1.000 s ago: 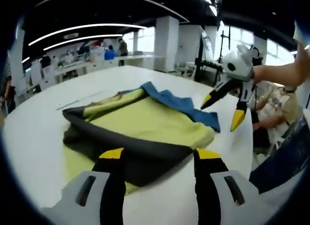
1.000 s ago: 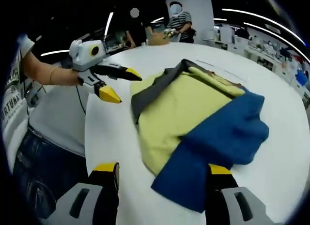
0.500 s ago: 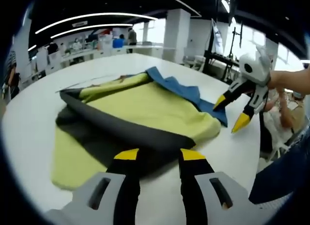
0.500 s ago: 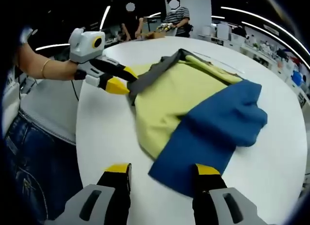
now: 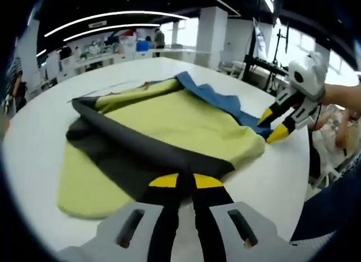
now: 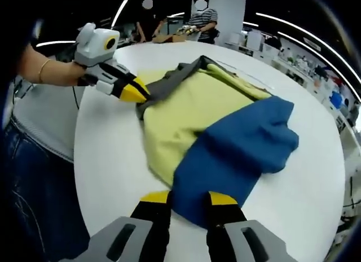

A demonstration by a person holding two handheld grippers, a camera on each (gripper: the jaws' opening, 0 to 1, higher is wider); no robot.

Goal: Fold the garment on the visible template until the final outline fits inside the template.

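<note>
The garment [image 5: 169, 121] lies folded on the white round table [image 5: 34, 138]; it is yellow-green with a dark grey band and a blue part [image 5: 214, 101] at its far side. My left gripper [image 5: 185, 181] is shut on the grey band's near edge [image 5: 169, 160]. In the right gripper view it [image 6: 135, 93] pinches that grey edge at the upper left. My right gripper [image 6: 189, 198] has its jaws narrowed but still apart, with the blue part's near edge [image 6: 225, 155] between them. In the left gripper view it [image 5: 272, 125] touches the blue corner.
A faint template line [image 5: 84, 97] runs on the table beside the garment's far side. A person [image 6: 39, 138] stands at the table edge, holding the grippers. Other people [image 6: 203, 17] and desks stand beyond the table. A tripod [image 5: 276, 53] rises at the right.
Both grippers moved in onto the garment and narrowed. The left went from open to shut on the grey edge; the right's jaws came closer together around the blue edge.
</note>
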